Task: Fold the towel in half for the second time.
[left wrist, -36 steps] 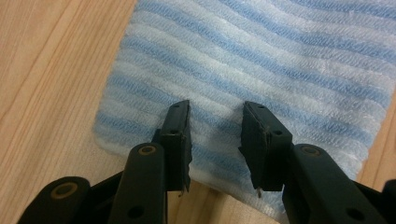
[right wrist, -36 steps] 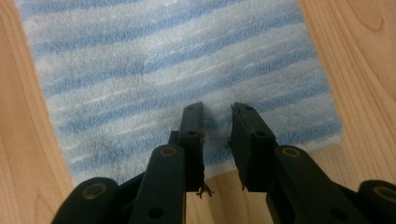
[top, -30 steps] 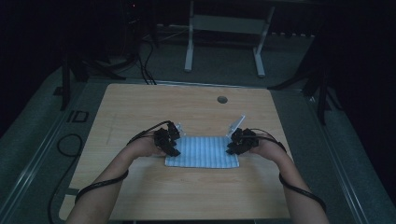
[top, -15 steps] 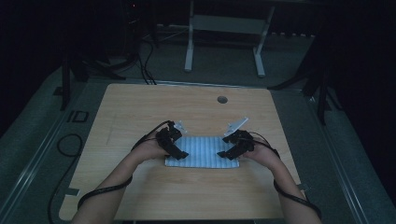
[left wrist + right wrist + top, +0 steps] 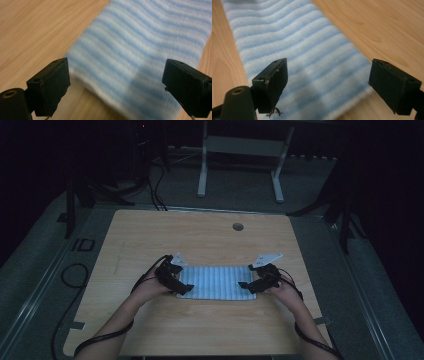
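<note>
A folded towel with blue and white stripes [image 5: 215,282] lies flat on the wooden table [image 5: 200,240], near the front. My left gripper [image 5: 182,287] is over its left end and my right gripper [image 5: 247,287] over its right end. Both have just been opening. In the left gripper view the towel [image 5: 140,50] lies below and ahead of the left gripper [image 5: 120,85], whose wide black jaws are off the cloth. The right gripper view is much the same: the right gripper [image 5: 337,85] stands open, the towel [image 5: 294,50] running away from it.
A round cable hole [image 5: 238,226] sits near the table's far edge. Bare wood surrounds the towel on all sides. Behind the table stands a white desk frame [image 5: 202,165]. Cables lie on the dark floor at the left [image 5: 75,270].
Both grippers have opened and let go of the towel's ends. The hands have shifted slightly toward the near edge and lower. The towel lies flat where it was.
</note>
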`<state>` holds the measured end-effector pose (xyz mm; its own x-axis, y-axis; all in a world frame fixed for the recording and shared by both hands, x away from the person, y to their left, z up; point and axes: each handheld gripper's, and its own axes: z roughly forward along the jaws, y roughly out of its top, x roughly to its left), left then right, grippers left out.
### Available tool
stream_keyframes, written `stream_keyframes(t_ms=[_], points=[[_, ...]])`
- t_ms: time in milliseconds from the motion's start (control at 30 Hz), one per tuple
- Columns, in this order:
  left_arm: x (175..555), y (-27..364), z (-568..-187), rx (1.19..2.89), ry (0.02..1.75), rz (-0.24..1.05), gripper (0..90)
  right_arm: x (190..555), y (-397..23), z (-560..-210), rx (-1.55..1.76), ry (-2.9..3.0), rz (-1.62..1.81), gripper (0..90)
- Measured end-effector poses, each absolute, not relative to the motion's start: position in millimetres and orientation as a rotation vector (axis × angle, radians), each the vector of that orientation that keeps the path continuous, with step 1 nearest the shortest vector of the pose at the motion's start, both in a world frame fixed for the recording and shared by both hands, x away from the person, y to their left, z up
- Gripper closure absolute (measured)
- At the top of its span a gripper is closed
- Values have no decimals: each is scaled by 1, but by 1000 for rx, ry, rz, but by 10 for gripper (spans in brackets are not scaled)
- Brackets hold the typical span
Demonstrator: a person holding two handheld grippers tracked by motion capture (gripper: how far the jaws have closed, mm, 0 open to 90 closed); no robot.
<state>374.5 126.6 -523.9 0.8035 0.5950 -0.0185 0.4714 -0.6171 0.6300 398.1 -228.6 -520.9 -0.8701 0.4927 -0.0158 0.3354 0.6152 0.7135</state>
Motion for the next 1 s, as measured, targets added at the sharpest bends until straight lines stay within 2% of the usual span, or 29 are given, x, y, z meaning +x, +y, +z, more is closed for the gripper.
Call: stream_keyframes(t_ms=[233,1000], points=[[364,147,-528,2339,819,268,79,390,-256,-525,779,2556,1133,154],[323,233,-532,2119,1022,330,79,356,-341,-534,1085,2282,1154,134]])
